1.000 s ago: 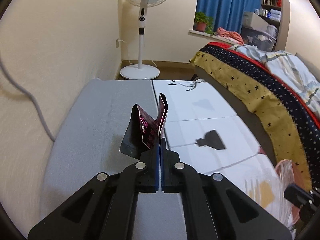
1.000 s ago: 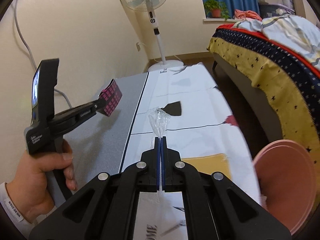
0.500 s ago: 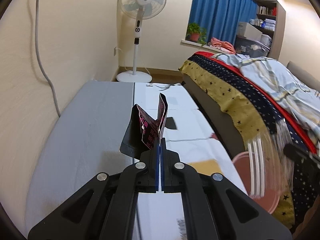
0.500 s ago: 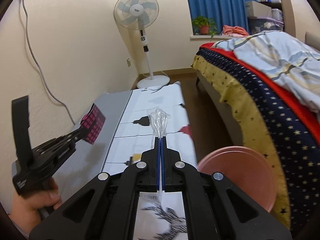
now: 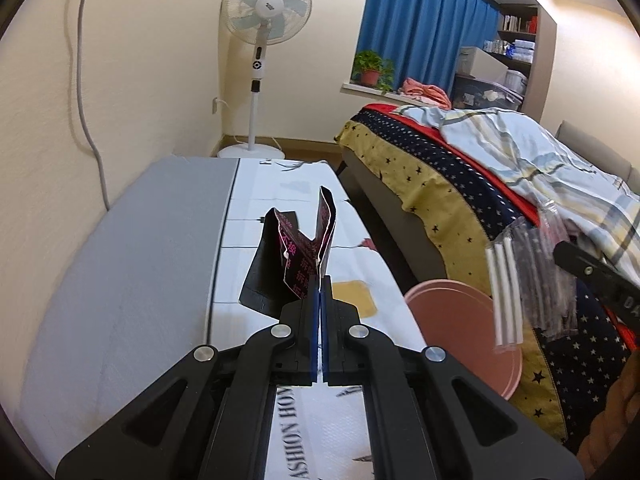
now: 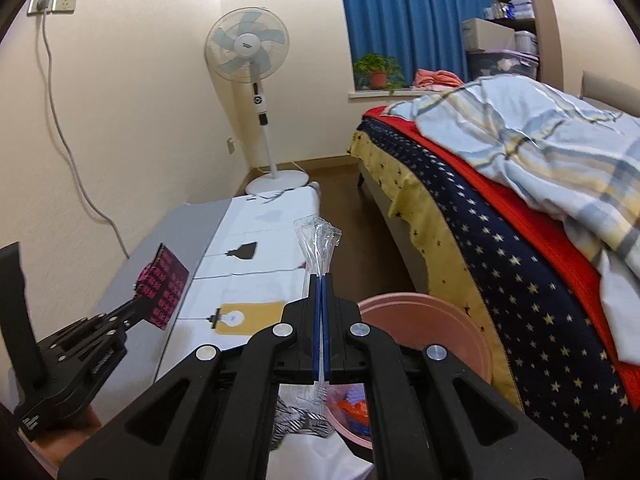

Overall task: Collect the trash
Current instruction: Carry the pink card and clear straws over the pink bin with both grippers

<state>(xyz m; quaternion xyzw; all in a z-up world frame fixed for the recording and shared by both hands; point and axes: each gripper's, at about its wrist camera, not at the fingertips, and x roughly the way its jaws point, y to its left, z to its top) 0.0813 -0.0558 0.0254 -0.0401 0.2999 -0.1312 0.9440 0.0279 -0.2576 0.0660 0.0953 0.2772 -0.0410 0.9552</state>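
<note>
My left gripper is shut on a black and pink wrapper and holds it above the mat; the wrapper also shows in the right wrist view. My right gripper is shut on a clear plastic wrapper that holds white sticks; it shows in the left wrist view above the pink bin. The pink bin stands on the floor between mat and bed, just right of and below my right gripper, with scraps inside.
A grey and white printed mat lies along the left wall. A bed with a star-patterned cover fills the right. A standing fan stands in the far corner. A cable hangs down the wall.
Both grippers have pulled back and risen with their wrappers. The right gripper has moved over toward the pink bin, which now shows closer in both views.
</note>
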